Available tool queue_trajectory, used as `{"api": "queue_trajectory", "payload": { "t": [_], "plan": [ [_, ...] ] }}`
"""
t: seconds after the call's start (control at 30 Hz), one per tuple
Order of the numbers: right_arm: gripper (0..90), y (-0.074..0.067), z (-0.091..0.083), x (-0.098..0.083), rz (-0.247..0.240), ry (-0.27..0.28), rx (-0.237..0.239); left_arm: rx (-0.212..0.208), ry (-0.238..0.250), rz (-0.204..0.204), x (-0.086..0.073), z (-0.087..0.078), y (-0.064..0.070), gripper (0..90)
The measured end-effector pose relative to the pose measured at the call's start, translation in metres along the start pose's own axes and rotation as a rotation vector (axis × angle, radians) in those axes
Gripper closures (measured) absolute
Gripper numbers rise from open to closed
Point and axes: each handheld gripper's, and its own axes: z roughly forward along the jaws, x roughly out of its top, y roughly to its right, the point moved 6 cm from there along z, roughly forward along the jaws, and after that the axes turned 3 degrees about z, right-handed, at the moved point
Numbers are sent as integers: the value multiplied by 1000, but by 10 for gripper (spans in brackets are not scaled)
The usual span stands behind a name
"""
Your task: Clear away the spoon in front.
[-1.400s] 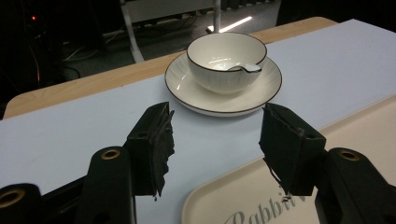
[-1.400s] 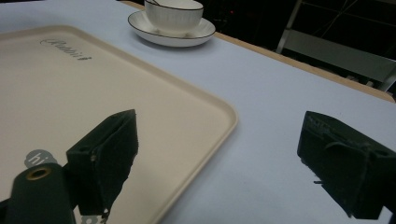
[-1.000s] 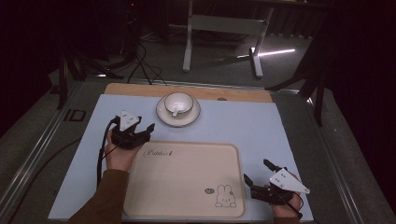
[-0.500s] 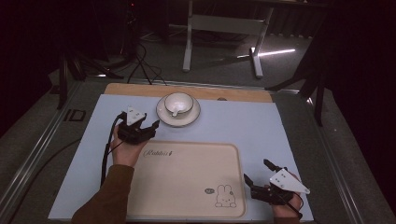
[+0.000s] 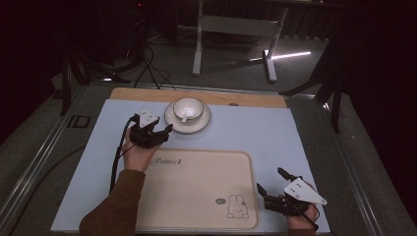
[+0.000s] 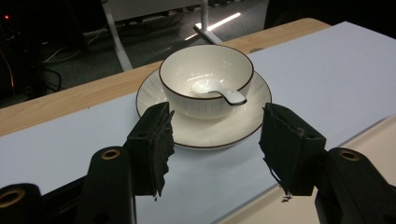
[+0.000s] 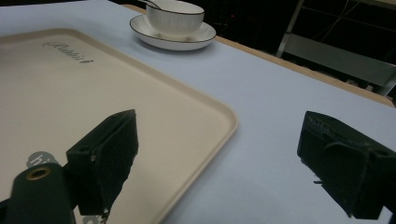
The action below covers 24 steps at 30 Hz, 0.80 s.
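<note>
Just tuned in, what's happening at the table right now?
The left gripper is open and pointed at the bowl, which sits on a saucer with a spoon inside; nothing is gripped yet. The right gripper rests open by the corner of the bare tray.
</note>
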Motion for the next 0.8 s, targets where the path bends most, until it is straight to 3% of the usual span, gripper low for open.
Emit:
{"api": "queue_trajectory", "payload": {
  "t": [0.43, 0.8],
  "plan": [
    [121, 0, 0, 0, 1, 4, -2, -1, -1, -28, 5, 14, 0, 432],
    [121, 0, 0, 0, 1, 6, -2, -6, -23, -21, 9, 27, 3, 432]
  ]
}}
